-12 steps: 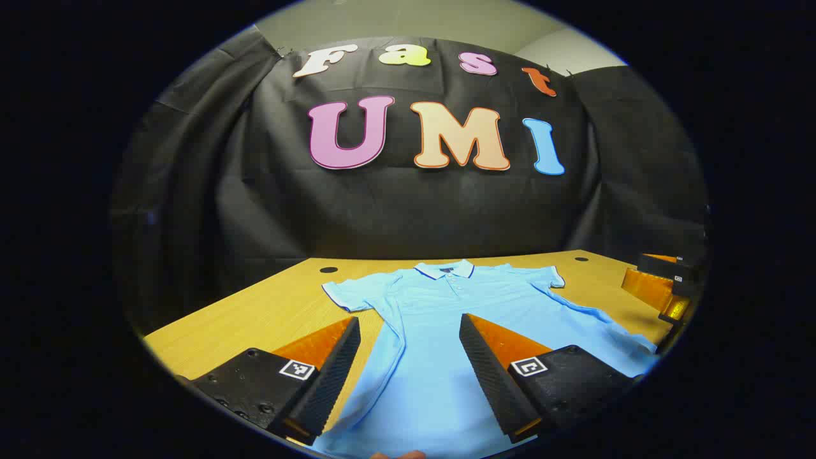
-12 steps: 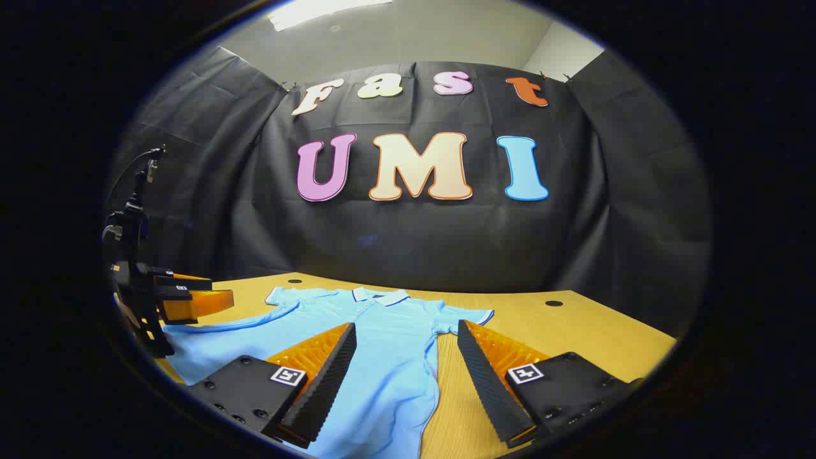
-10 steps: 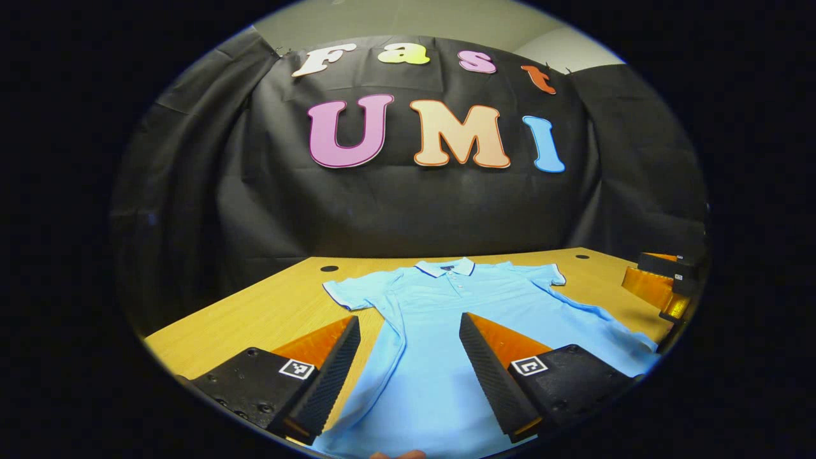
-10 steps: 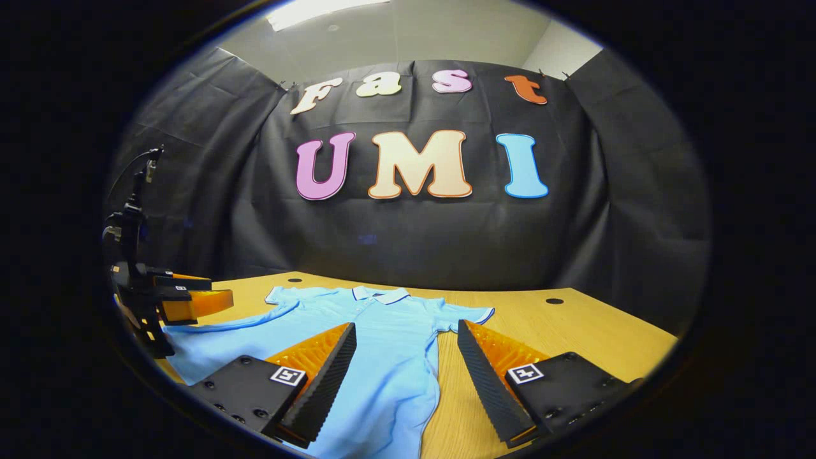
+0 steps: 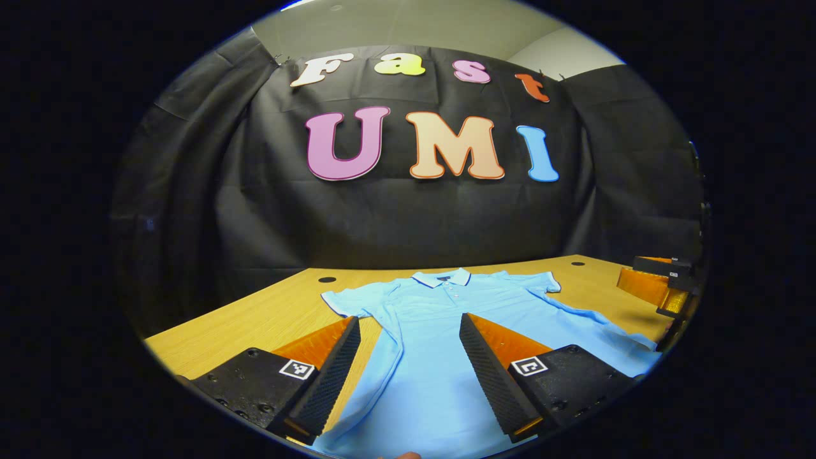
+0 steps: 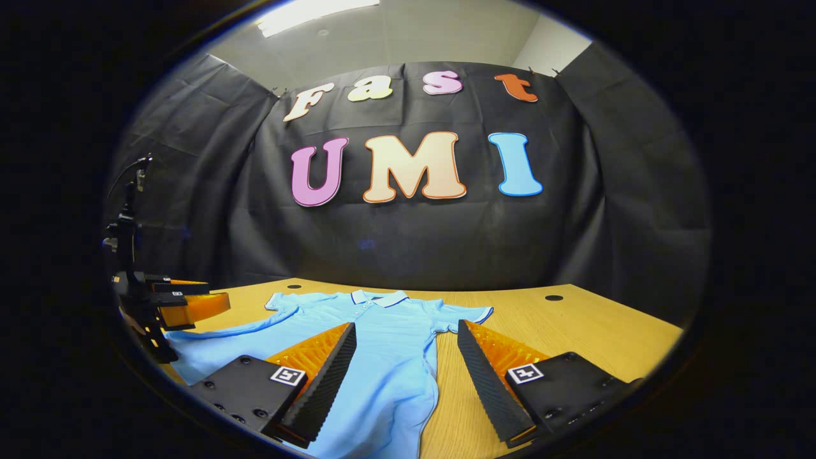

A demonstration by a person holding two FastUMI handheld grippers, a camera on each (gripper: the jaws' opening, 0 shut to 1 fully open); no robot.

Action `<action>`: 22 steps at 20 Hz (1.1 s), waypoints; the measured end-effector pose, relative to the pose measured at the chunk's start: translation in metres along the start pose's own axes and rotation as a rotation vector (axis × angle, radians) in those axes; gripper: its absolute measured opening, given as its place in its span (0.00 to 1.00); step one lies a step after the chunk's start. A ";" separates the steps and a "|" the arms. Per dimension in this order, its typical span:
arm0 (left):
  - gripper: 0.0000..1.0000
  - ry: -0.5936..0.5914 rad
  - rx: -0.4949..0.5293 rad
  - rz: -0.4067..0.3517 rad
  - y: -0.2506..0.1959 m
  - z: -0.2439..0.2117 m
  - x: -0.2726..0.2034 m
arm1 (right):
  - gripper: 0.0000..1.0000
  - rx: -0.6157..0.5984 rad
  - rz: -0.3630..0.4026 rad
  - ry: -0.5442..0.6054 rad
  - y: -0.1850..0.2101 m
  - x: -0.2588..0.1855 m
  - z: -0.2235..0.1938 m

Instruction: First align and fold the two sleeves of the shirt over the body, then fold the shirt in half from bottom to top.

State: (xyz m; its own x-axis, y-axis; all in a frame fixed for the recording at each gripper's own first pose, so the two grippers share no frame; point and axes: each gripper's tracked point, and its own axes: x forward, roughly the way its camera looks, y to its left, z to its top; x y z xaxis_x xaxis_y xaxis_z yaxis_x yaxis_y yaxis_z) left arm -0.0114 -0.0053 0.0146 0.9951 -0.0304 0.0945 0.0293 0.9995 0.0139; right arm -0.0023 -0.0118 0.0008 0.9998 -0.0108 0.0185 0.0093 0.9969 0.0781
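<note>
Left gripper view: one light blue polo shirt (image 5: 440, 344) lies flat and face up on a wood-grain table (image 5: 255, 325), its long axis running from the near edge toward the black cloth wall (image 5: 395, 217), with the dark-trimmed collar (image 5: 441, 278) at the far end and the hem nearest the camera. Two short sleeves spread to either side, the left sleeve (image 5: 347, 299) and the right sleeve (image 5: 539, 284), neither folded over the body, and a small row of buttons sits below the collar. The left gripper (image 5: 408, 376) hovers above the lower half of the shirt, its two ridged, wedge-shaped fingers spread wide with nothing between them but cloth below. Right gripper view: the right gripper (image 6: 405, 382) hangs over the shirt's hem edge, fingers likewise parted and empty, one finger above fabric and the other above bare table. Two dark round holes mark the table's far side. The shirt's knit surface looks smooth, with soft wrinkles along its side seams.
</note>
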 end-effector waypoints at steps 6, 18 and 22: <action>0.95 0.012 0.016 0.036 0.005 -0.002 0.001 | 0.98 0.063 0.002 0.010 -0.005 0.003 -0.002; 0.95 -0.026 0.014 0.064 0.010 0.005 -0.001 | 0.98 0.031 0.017 -0.006 0.001 0.004 0.000; 0.95 -0.023 0.016 0.062 0.009 0.005 0.000 | 0.97 -0.057 0.022 0.105 0.003 0.019 -0.016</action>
State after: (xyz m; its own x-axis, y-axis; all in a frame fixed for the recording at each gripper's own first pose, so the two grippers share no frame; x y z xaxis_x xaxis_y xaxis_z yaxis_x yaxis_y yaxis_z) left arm -0.0115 0.0033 0.0194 0.9925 0.0311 0.1185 -0.0341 0.9991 0.0236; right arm 0.0168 -0.0073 -0.0146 0.9962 0.0167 -0.0850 -0.0149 0.9997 0.0215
